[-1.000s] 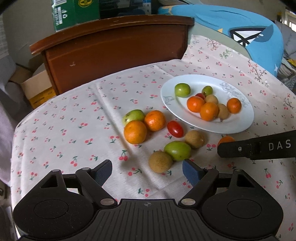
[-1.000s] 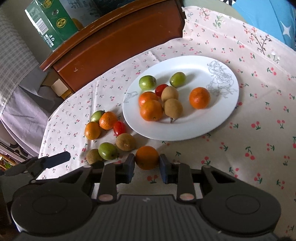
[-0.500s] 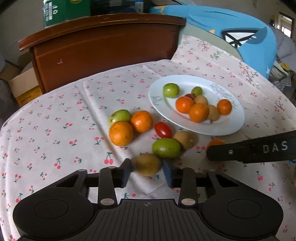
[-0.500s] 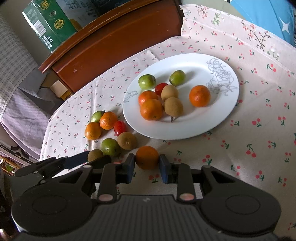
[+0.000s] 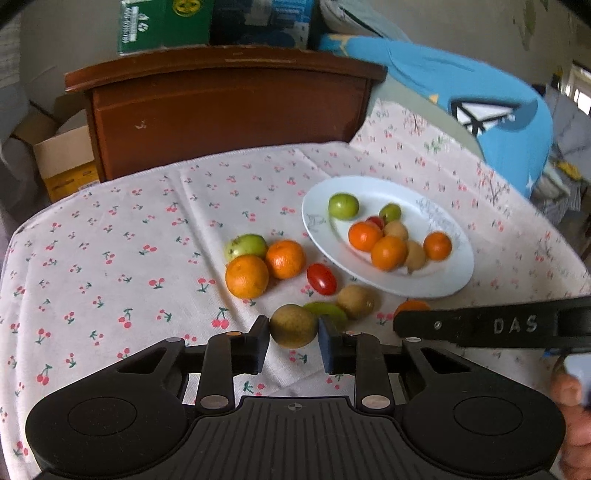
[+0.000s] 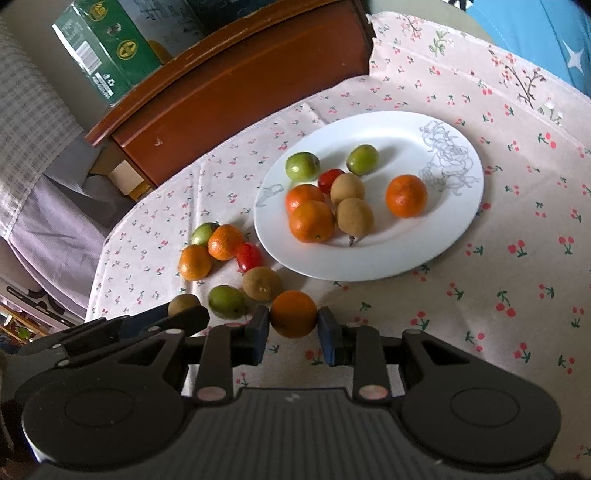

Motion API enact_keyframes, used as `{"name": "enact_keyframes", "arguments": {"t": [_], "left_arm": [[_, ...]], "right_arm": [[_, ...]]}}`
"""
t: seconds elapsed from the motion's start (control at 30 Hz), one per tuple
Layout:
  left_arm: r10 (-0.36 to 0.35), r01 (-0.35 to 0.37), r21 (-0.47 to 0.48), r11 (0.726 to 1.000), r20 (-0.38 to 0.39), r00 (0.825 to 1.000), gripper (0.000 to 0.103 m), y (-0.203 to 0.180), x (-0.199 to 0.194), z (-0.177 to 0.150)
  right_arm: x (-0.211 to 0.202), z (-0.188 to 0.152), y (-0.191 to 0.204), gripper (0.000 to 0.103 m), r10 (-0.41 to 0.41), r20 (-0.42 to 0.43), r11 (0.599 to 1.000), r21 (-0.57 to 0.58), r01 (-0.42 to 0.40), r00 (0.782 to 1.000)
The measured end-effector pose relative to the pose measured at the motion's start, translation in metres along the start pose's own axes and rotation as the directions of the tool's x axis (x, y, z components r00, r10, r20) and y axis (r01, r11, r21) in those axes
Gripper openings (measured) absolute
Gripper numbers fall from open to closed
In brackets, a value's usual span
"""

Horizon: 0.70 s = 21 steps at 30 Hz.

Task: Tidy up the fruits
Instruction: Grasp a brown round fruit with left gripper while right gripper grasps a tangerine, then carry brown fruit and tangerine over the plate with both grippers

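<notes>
My left gripper [image 5: 293,334] has a brown round fruit [image 5: 293,325] between its pads; the jaws are closing and press its sides. The right gripper [image 6: 293,326] is shut on an orange mandarin [image 6: 293,314] just off the tablecloth. The white plate [image 6: 369,269] behind it holds several mandarins, green fruits, brown fruits and a red tomato. Loose on the cloth to the plate's left lie two mandarins [image 5: 247,276], a green fruit [image 5: 246,245], a red tomato [image 5: 321,278], another brown fruit [image 5: 355,301] and a green fruit [image 5: 327,310].
The cherry-print tablecloth [image 5: 110,258] covers a round table. A brown wooden chair back [image 5: 221,110] stands at the far edge, with a green carton [image 5: 162,22] behind it. A blue cushion [image 5: 480,107] lies at the back right. A cardboard box [image 5: 62,162] sits far left.
The left gripper moved forward to the brown fruit, its jaws went from wide open to closed on it, and it has tilted up a little. The right gripper held still with its mandarin.
</notes>
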<state>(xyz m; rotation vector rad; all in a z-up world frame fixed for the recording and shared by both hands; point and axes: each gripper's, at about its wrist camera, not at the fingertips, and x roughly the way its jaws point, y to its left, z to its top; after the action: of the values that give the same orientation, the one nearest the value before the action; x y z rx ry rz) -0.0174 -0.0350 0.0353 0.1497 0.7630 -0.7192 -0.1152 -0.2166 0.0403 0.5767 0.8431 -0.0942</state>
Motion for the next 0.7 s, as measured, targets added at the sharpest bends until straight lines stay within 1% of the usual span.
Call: {"name": "enact_keyframes", "arguments": {"t": [0.27, 0.5, 0.6, 0.7], "left_arm": [[-0.031, 0.032, -0.041, 0.999, 0.042, 0.999, 0.026, 0.0, -0.014, 0.008], [-0.052, 0.057, -0.055, 0.997, 0.091, 0.995, 0.026, -0.005, -0.026, 0.019], [-0.056, 0.063, -0.053, 0.997, 0.112, 0.992, 0.026, -0.01, -0.031, 0.025], [-0.063, 0.071, -0.062, 0.996, 0.117, 0.991, 0.026, -0.011, -0.032, 0.029]], "right_arm": [[-0.009, 0.005, 0.005, 0.028, 0.039, 0.02, 0.999, -0.004, -0.039, 0.999], [-0.024, 0.017, 0.007, 0.028, 0.074, 0.07, 0.997, -0.006, -0.074, 0.995], [-0.032, 0.023, 0.007, 0.028, 0.076, 0.099, 0.997, -0.018, -0.074, 0.992], [-0.037, 0.028, 0.007, 0.028, 0.077, 0.119, 0.997, -0.019, -0.076, 0.99]]}}
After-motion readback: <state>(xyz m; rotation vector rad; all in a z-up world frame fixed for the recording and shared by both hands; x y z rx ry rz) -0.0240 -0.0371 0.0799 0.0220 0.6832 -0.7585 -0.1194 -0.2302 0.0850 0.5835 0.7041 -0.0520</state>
